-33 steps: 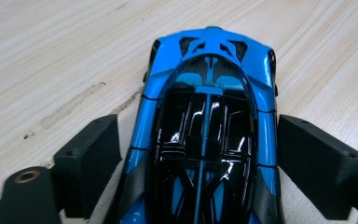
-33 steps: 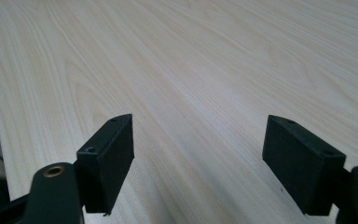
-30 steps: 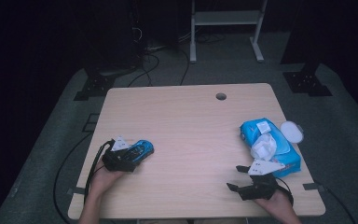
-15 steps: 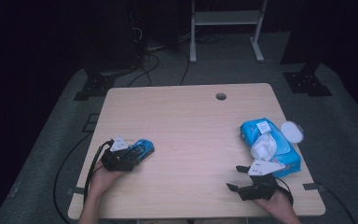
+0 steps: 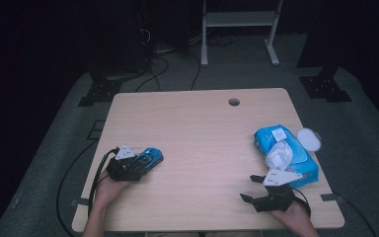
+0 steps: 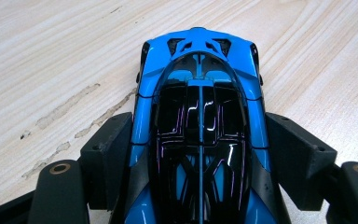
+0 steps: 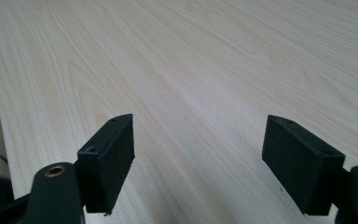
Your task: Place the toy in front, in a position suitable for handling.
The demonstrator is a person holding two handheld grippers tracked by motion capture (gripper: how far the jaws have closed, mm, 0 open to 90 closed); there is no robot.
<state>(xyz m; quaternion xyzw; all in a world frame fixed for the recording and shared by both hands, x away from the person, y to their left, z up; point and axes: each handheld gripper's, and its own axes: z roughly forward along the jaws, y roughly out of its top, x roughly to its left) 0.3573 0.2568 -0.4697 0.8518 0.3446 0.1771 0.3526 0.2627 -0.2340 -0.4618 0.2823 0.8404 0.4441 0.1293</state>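
Left gripper view: blue toy car [image 6: 199,126] clamped between left tongs [image 6: 199,163].

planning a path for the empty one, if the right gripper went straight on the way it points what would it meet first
Probably nothing: the right gripper stands open over bare table, and the wood ahead looks free as far as its view shows.

Blue wet-wipes pack [image 5: 287,154] with open white lid near the table's [image 5: 202,128] right edge.
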